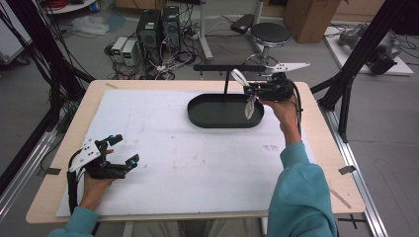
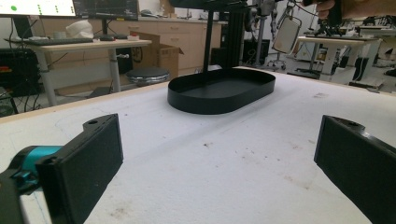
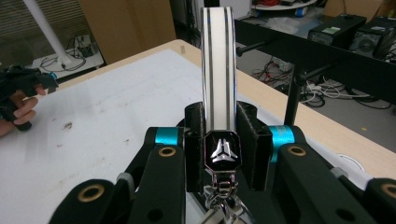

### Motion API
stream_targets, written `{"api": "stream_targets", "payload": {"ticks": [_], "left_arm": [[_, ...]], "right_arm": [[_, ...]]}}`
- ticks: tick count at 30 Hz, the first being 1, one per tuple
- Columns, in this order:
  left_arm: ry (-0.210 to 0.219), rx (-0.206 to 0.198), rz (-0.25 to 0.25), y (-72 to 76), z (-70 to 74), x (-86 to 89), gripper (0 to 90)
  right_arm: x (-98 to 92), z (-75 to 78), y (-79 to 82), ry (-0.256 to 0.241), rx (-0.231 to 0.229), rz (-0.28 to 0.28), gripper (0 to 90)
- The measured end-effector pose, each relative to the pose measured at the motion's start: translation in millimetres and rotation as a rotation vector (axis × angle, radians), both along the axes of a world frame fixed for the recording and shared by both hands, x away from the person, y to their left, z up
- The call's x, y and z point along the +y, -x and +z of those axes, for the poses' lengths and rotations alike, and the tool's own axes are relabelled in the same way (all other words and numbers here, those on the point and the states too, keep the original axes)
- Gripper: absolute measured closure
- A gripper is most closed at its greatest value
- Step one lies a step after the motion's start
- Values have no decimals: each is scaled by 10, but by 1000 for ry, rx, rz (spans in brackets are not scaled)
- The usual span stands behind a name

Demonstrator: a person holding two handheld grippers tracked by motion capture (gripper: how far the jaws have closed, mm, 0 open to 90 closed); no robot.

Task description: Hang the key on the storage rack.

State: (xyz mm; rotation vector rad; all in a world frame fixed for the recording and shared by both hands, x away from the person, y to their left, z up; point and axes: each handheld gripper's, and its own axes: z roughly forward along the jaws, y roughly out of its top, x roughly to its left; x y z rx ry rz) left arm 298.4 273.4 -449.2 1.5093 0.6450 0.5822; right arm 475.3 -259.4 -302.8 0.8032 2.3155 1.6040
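Right hand-held gripper [image 1: 253,90]: jaws clamped on a white strap with a metal clasp [image 3: 217,74], gripped just above the clasp. Held up over the far right end of the black oval tray [image 1: 207,117], strap dangling toward the tray. Left hand-held gripper [image 1: 122,149]: jaws wide apart, nothing between them, resting low at the near left of the white tabletop [image 1: 163,153], well apart from the tray.

My table [image 1: 326,148] is a light wooden top, almost wholly covered by a white foam sheet [image 1: 188,148] with faint reddish stains. On that sheet, toward its far right part, sits a black oval tray [image 1: 197,111]. Behind the tray a thin black post [image 1: 227,81] stands upright.
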Motion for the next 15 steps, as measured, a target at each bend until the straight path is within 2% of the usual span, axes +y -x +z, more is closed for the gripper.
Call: {"api": "stream_targets", "payload": {"ticks": [7,15], "left_arm": [[3,-12,0,8,-36,1,17],[-1,-4,1,9,-58,-9,17]], "right_arm": [[7,-68,-70,-2,15,-22,746],[-14,-168,-178,-15,24,-52,746]]}}
